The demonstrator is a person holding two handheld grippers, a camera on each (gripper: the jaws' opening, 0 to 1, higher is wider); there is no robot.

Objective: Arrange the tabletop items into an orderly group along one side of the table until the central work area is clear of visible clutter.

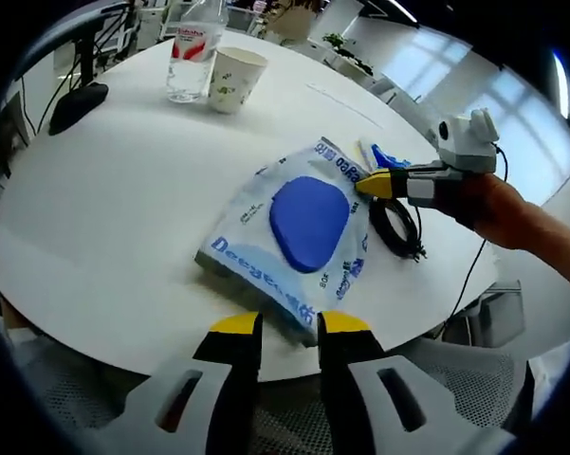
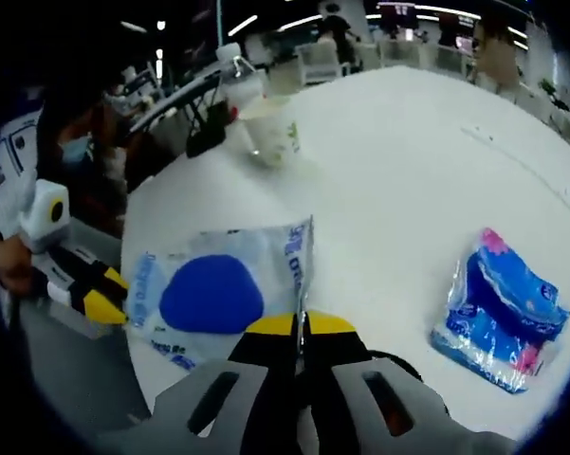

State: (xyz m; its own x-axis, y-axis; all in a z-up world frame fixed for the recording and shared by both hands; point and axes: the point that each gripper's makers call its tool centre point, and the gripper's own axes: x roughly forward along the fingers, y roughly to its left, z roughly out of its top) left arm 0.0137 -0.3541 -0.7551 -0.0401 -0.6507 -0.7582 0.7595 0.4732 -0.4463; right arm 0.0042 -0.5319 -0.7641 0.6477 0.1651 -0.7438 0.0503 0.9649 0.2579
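The tissue pack (image 1: 299,242) lies near the tabletop (image 1: 123,190) edge, its 3 o'clock corner pinched by the right tool (image 2: 300,324). The left tool (image 1: 289,324) waits narrowly parted at 6 o'clock. Pulling by thin film alone could tear or slip, snagging the black cable (image 1: 396,227) beside it.

The wipes pack (image 1: 299,237) is showing pale translucent wrap with blue lettering and a solid blue oval lid. The tissue pack (image 2: 501,318) is wearing blue, white and pink print. The paper cup (image 1: 235,79) is showing cream with green speckles; the bottle (image 1: 192,52) is carrying a red label. Yellow tips are capping the black-and-grey right gripper (image 2: 299,325).
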